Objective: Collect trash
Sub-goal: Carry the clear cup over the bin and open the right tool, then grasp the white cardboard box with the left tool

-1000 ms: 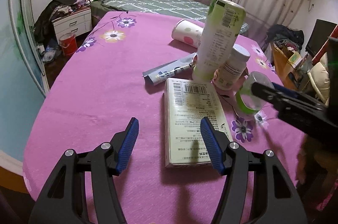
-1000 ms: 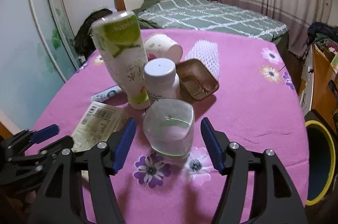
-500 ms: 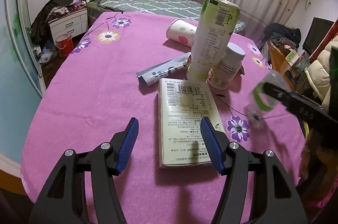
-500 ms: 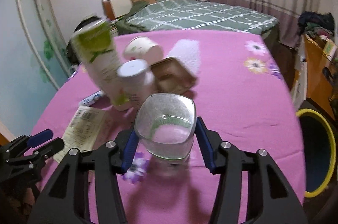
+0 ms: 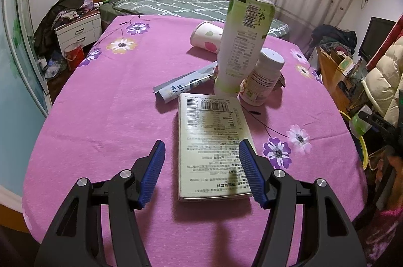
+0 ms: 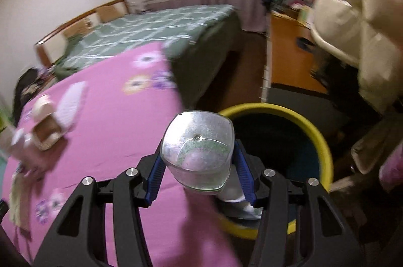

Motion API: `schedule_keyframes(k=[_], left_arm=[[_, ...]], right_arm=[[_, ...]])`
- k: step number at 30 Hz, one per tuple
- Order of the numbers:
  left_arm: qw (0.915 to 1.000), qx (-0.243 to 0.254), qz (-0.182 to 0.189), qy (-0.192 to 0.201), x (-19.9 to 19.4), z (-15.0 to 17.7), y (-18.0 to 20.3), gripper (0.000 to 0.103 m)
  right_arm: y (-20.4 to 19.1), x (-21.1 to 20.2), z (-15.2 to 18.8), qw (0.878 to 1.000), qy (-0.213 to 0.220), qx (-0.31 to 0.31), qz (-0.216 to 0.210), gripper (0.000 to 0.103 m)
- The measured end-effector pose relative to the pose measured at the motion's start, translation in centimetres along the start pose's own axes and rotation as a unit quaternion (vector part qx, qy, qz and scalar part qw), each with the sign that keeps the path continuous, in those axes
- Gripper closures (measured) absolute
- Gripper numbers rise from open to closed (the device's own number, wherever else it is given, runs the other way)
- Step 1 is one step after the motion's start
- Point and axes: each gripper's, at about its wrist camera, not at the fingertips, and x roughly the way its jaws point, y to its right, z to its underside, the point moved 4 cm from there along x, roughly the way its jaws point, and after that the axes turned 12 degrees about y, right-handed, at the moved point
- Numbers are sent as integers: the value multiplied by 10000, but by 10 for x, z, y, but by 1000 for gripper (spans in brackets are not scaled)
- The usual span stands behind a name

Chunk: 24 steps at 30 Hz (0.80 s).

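Note:
My right gripper [image 6: 197, 166] is shut on a clear plastic cup [image 6: 197, 153] with a green band, held in the air at the table's right edge, beside a yellow-rimmed bin [image 6: 297, 116] on the floor. The cup and gripper also show in the left wrist view [image 5: 360, 124] at far right. My left gripper [image 5: 201, 166] is open, low over a flat cream carton [image 5: 214, 141] lying on the pink tablecloth [image 5: 100, 116]. Behind it stand a tall green-white bottle [image 5: 241, 45] and a white pill bottle [image 5: 263, 78]; a grey tube [image 5: 183, 88] and a paper cup [image 5: 205, 36] lie nearby.
A brown tray [image 6: 46, 133] and white foam net [image 6: 69, 101] lie blurred on the table. A green bed [image 5: 189, 0] stands behind the table, a nightstand [image 5: 78, 28] at left, a wooden desk [image 6: 289, 53] and a cream jacket [image 6: 352, 15] at right.
My right gripper closed on the clear cup, lifted it off the table and swung it right toward the yellow bin. My left gripper stayed open over the carton.

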Motion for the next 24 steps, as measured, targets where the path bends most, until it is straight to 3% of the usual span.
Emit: schedule_keyframes(k=[7,16,20,24], left_arm=[[10000,51,16,-42,3,0,8,36],[9999,72,47,-129,10,1,14,35],[9998,77,69,-153,13,1,17,20],[9997,141,67,-173,18,-1,22,16]], right_arm=[[38,26,6,9991,-214,140,350,53],[41,25,7,9989,-163,197,400,45],[40,20,5,9991,-120,218,357,45],[36,19,6,9993,-124,198,299,44]])
